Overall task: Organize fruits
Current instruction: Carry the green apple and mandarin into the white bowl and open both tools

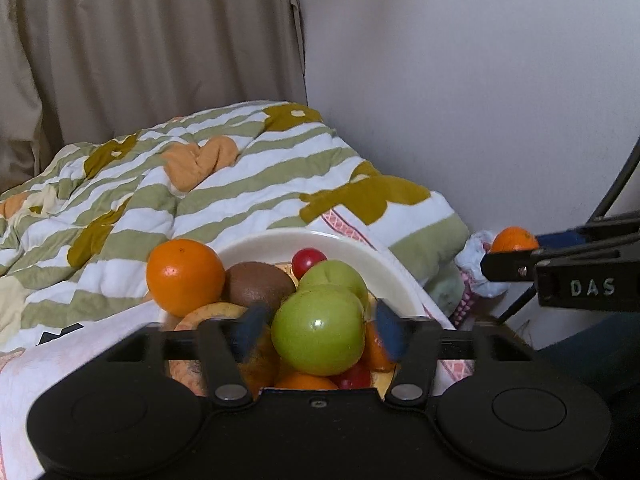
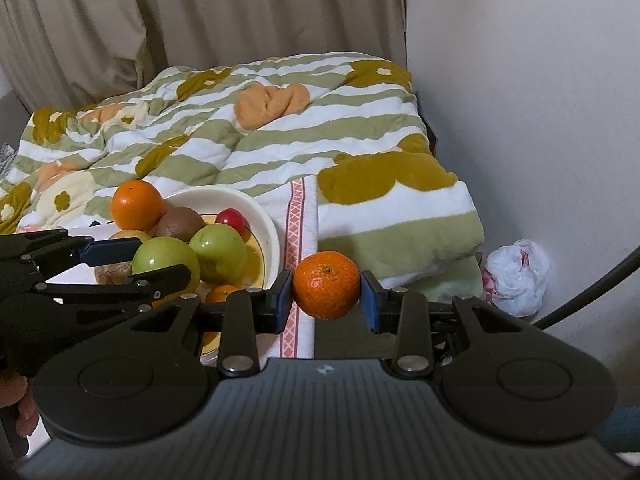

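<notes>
A cream bowl (image 1: 360, 248) on the bed holds several fruits: an orange (image 1: 185, 276), a brown kiwi (image 1: 256, 284), a red fruit (image 1: 308, 262) and two green apples. My left gripper (image 1: 318, 330) is open, its blue pads on either side of the nearer green apple (image 1: 318, 330) with small gaps. My right gripper (image 2: 326, 296) is shut on a mandarin (image 2: 326, 290), held in the air right of the bowl (image 2: 268, 228). The left gripper also shows in the right wrist view (image 2: 140, 260) around the same green apple (image 2: 166, 260).
A striped green and white quilt (image 2: 260, 128) covers the bed. A white cloth with pink trim (image 2: 298, 216) lies under the bowl. A crumpled white plastic bag (image 2: 516, 276) lies by the wall on the right. Curtains hang behind the bed.
</notes>
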{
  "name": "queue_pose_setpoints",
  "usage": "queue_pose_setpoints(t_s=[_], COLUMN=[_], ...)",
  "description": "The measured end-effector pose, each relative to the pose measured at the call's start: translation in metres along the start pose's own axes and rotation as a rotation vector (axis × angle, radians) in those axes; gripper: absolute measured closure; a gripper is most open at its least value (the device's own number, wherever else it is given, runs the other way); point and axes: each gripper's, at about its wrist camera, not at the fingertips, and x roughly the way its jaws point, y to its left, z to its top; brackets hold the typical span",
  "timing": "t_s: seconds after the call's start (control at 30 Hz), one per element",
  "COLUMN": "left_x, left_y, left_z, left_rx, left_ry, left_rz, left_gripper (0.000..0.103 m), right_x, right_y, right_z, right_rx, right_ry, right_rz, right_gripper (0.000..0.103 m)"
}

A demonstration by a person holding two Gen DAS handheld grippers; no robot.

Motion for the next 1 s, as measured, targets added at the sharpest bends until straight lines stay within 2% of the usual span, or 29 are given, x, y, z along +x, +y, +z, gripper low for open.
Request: queue_pose_setpoints(t_s=[0.03, 0.07, 0.43, 0.8, 1.0], left_x=[-0.002, -0.005, -0.021, -0.054, -0.069], left_y=[0.002, 0.004, 0.018, 0.042, 0.053], left_z=[0.001, 0.002, 0.003, -0.015, -0.03], left_rx=[-0.01, -0.022, -0.07, -0.126, -0.158], left_ry=[-0.012, -0.029, -0.039, -0.019, 0.001], left_rz=[0.001, 0.004, 0.008, 0.067, 0.112], left_gripper=[0.005, 0.003, 0.003, 0.002, 0.002], right_x=[0.0, 0.001, 0.004, 0.007, 0.027], right_y=[0.0, 0.0, 0.007, 0.037, 0.042], right_z=[0.0, 0.0, 0.001, 0.016, 0.021], right_rx=[0.002, 0.004, -0.008, -0.087, -0.107], right_ry=[0.001, 0.002, 0.014, -0.009, 0.003], right_rz=[-0.003, -0.006, -0.003, 0.048, 0.101], right_gripper=[0.052, 0.052, 0.052, 0.052, 0.052])
